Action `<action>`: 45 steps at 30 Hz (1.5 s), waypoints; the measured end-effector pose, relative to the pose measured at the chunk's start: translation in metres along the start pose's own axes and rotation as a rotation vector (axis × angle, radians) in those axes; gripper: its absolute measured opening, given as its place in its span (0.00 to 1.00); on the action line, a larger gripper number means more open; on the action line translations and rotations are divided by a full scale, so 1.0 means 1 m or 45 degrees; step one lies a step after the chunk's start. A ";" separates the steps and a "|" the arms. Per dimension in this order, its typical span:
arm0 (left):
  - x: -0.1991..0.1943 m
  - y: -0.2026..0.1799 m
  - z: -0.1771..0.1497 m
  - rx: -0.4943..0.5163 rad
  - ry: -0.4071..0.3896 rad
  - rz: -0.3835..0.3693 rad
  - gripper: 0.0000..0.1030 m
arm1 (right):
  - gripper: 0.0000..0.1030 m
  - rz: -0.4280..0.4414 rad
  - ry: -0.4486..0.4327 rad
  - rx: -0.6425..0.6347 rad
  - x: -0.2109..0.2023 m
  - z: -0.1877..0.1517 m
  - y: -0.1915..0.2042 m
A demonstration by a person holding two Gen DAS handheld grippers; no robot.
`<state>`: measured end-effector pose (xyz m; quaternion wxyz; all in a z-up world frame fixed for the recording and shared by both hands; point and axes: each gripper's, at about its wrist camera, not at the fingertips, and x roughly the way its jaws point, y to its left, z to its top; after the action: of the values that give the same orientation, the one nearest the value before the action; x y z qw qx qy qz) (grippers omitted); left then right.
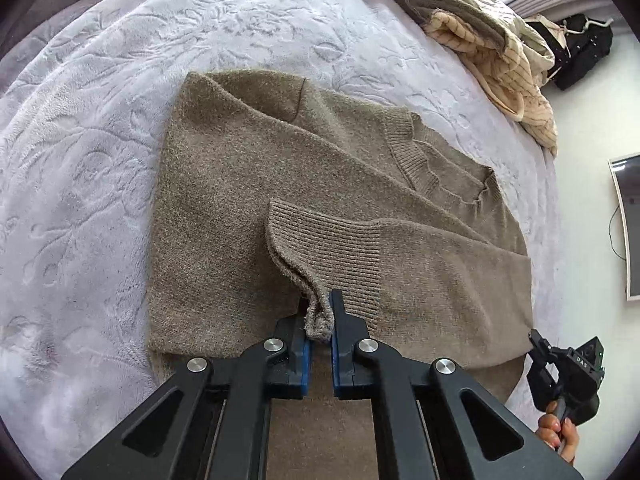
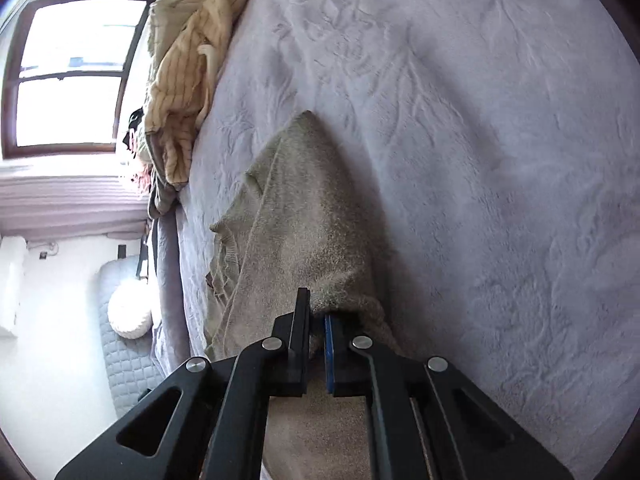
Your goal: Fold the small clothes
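Knit brown sweater (image 1: 280,200) lies flat on the bed (image 1: 100,140), collar toward 2 o'clock in the left view. Left tool (image 1: 319,312) is nearly closed, pinching the ribbed cuff (image 1: 320,248) of a sleeve laid across the body; the sleeve's long axis runs from the tool toward 3 o'clock. Right tool (image 2: 318,316) is closed on the sweater's edge at 4 o'clock, just beside the bed's edge. Judgement: the left tool, nearer the body, places the cuff. Striped clothes (image 1: 500,60) lie well apart at 1 o'clock.
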<state>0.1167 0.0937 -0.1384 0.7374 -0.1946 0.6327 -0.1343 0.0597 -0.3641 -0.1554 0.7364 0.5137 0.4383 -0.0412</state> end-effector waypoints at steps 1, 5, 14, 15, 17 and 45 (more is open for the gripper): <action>0.002 -0.001 -0.003 0.010 0.005 0.004 0.08 | 0.06 -0.032 0.010 -0.042 0.000 0.002 0.001; 0.014 0.008 -0.012 -0.004 0.018 0.015 0.08 | 0.06 -0.147 0.077 -0.106 0.011 0.005 -0.020; -0.019 0.013 -0.016 0.049 -0.042 0.240 0.09 | 0.33 -0.137 0.099 -0.133 -0.025 0.001 -0.032; -0.022 0.013 -0.015 0.056 -0.042 0.235 0.09 | 0.51 -0.139 0.081 -0.144 -0.032 0.003 -0.033; -0.031 0.011 -0.015 0.078 -0.064 0.206 0.09 | 0.54 -0.108 0.066 -0.133 -0.039 0.008 -0.038; -0.016 0.003 -0.034 0.178 0.012 0.336 0.09 | 0.20 -0.346 0.210 -0.258 -0.036 -0.034 -0.012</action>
<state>0.0802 0.0999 -0.1298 0.7574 -0.0572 0.6454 -0.0810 0.0114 -0.3563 -0.1422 0.7337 0.3745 0.5645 -0.0537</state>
